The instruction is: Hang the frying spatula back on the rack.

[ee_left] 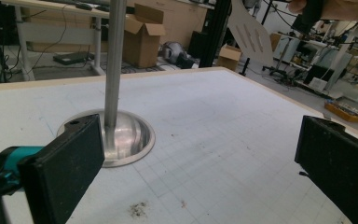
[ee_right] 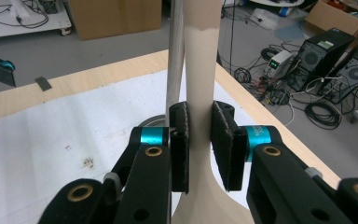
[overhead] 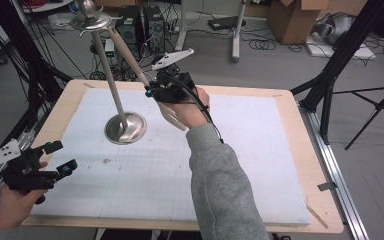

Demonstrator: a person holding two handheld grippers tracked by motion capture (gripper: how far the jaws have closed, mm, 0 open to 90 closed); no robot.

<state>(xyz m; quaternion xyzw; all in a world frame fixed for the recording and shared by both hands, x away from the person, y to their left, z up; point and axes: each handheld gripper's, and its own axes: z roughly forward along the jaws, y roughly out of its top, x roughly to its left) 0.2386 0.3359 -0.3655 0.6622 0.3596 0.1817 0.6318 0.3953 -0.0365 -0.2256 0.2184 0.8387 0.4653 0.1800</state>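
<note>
1. Right gripper (overhead: 166, 89) is raised above the table's centre; its jaws are pinched on the beige handle of a slotted spatula (ee_right: 199, 70).
2. The spatula slants up toward 11 o'clock, its handle tip against the hook ring on top of the metal utensil stand (overhead: 111, 80).
3. The stand's round base (overhead: 125, 128) sits on the white mat (overhead: 240, 165), left of centre.
4. Left gripper (overhead: 55, 159) is at 8 o'clock by the table edge, jaws spread wide, nothing between them.

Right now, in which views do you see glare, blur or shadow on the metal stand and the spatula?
High view: the stand base glints, the spatula looks soft. Left gripper view: bright sheen on the base, near pads blurred. Right gripper view: the right gripper is sharp on the handle; the background is softer.
</note>
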